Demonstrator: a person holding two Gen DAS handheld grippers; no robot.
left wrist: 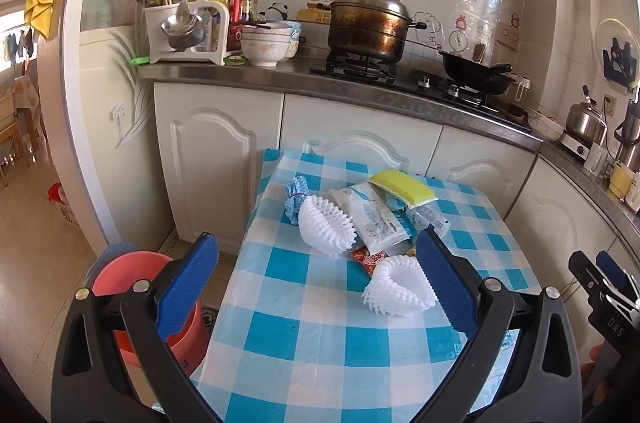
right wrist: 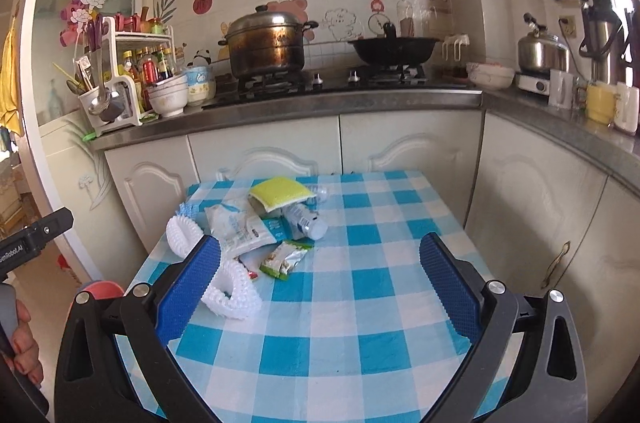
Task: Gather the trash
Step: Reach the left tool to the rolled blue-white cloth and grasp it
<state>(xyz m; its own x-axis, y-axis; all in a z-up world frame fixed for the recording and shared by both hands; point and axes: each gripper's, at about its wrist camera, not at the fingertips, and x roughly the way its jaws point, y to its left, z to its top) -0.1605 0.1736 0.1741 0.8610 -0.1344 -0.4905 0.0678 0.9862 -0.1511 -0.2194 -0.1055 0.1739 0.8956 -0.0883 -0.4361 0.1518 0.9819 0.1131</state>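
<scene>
**Both claws spread wide over the littered table**

Both claws hang above the checked table with nothing between their fingers. On the left gripper [left wrist: 318,255] the blue pads stand far apart, one over the table's left edge and the other just beside the nearer foam net. On the right gripper [right wrist: 320,255] the jaws are equally wide, its left pad overlapping that same net in the view while its right pad sits above bare cloth.

Largest first: the table [right wrist: 380,303], covered in blue-and-white plaid, stands in front of the white cabinets. Left of it on the floor is a salmon-pink bucket [left wrist: 120,275], partly hidden behind the left claw's finger.

The trash is bunched on the far left part of the table. A white milk pouch [left wrist: 372,215] lies flat in the middle of the heap, with a yellow sponge [left wrist: 404,185] behind it at the far edge. Two white foam fruit nets flank it: the far net [left wrist: 326,225] touches the pouch's left side, and the near net [left wrist: 400,287] lies closest to the grippers. A small plastic bottle [right wrist: 306,221] lies on its side beside the pouch, under the sponge's edge. A green snack wrapper [right wrist: 284,259] sits nearest the table's centre. A red wrapper [left wrist: 366,257] peeks from between the nets, too covered to read. A blue crumpled scrap [left wrist: 295,193], possibly a tied bag, rests at the far net's back.
</scene>
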